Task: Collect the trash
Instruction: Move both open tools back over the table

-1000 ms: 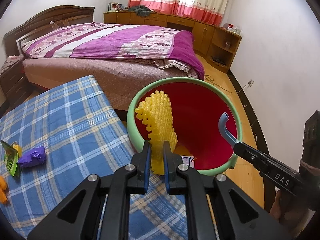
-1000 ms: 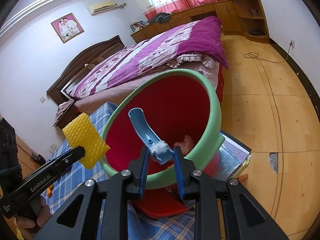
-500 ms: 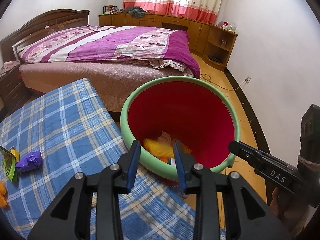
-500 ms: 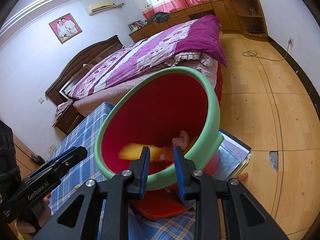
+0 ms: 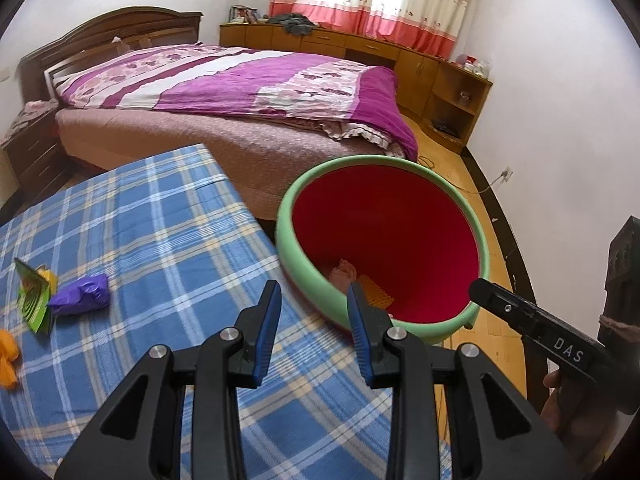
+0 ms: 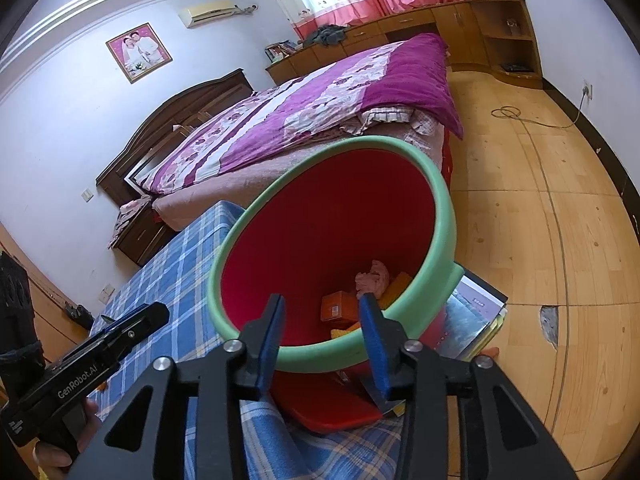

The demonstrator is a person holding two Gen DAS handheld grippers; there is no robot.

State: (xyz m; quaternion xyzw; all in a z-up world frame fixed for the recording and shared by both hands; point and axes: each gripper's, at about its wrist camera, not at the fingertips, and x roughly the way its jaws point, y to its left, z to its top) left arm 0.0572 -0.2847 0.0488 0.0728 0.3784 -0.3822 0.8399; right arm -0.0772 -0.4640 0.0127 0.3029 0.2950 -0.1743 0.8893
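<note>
A red bin with a green rim (image 5: 304, 272) (image 6: 444, 220) stands beside the blue plaid table (image 5: 160, 240). Inside lie a yellow foam net (image 5: 376, 298), a pink crumpled scrap (image 6: 374, 278) and an orange box (image 6: 338, 306). My left gripper (image 5: 314, 312) is open and empty above the table edge by the bin rim. My right gripper (image 6: 322, 320) is open and empty over the bin's near rim. On the table's left lie a purple wrapper (image 5: 82, 294), a green packet (image 5: 34, 296) and an orange piece (image 5: 8, 354).
A bed with a purple quilt (image 5: 240, 84) stands behind the table. Wooden cabinets (image 5: 452, 96) line the far wall. Books or magazines (image 6: 476, 312) lie beside the bin. A cable (image 6: 532, 118) runs over the wooden floor.
My left gripper opened and dropped the yellow foam net into the bin. My right gripper opened and let go of the blue scoop-shaped piece. Both grippers drew back slightly.
</note>
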